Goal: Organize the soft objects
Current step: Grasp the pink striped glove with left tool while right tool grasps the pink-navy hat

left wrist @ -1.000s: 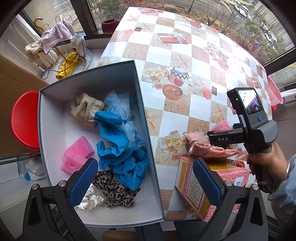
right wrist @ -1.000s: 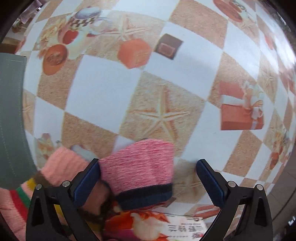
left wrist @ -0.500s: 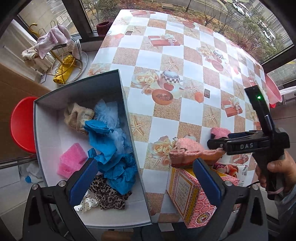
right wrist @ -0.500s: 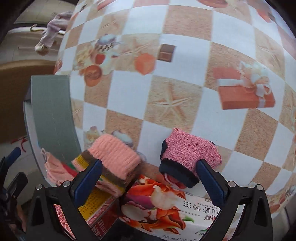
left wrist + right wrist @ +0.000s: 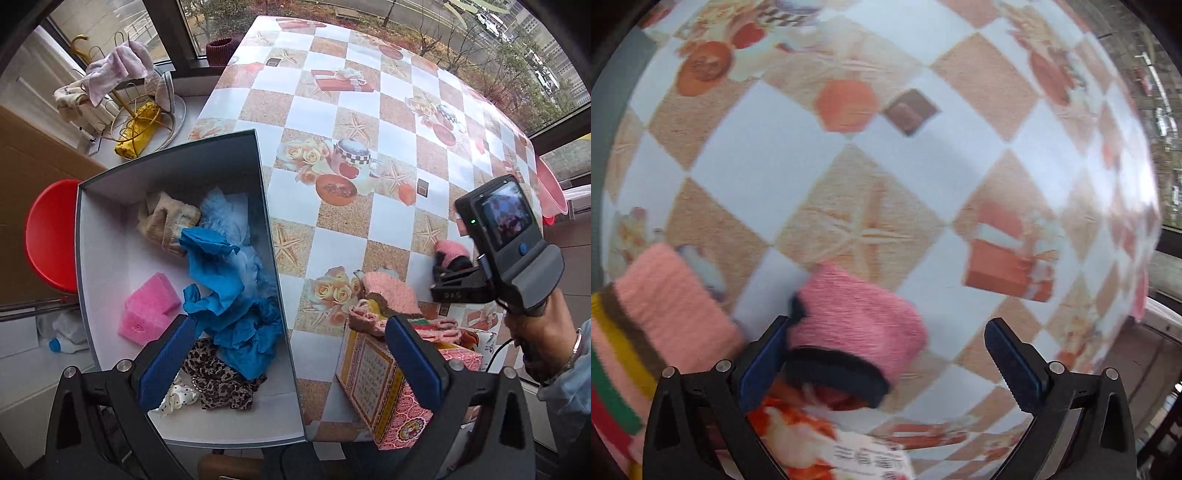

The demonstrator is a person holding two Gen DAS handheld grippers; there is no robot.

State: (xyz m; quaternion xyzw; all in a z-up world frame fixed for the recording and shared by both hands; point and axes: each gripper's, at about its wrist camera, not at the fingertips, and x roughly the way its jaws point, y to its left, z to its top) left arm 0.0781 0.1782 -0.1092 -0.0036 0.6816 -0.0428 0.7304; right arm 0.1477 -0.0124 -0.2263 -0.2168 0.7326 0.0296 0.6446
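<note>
Between the blue pads of the right gripper [image 5: 886, 365], whose jaws stand wide apart and clamp nothing, lies a pink sock with a dark cuff [image 5: 857, 332], its cuff end nearest the camera and resting on the edge of a printed carton [image 5: 849, 450], its pink body reaching out onto the checked tablecloth [image 5: 775, 155]. Its long axis runs roughly from cuff to far end, away from the gripper and a little to the left; the picture is blurred, so the finer lie is uncertain. The left pad touches or nearly touches the sock, while the right pad stands well clear, so a closing pinch may catch only one edge and let the fabric slide off. Just beside it, to the left, a peach striped sock [image 5: 665, 302] could be dragged along. The left gripper [image 5: 291, 365] is likewise spread and empty, hovering over the near wall of the grey box [image 5: 110, 236], where a pink sponge [image 5: 151, 306], blue gloves [image 5: 218, 273] and a leopard-print scrunchie [image 5: 218, 380] lie.
</note>
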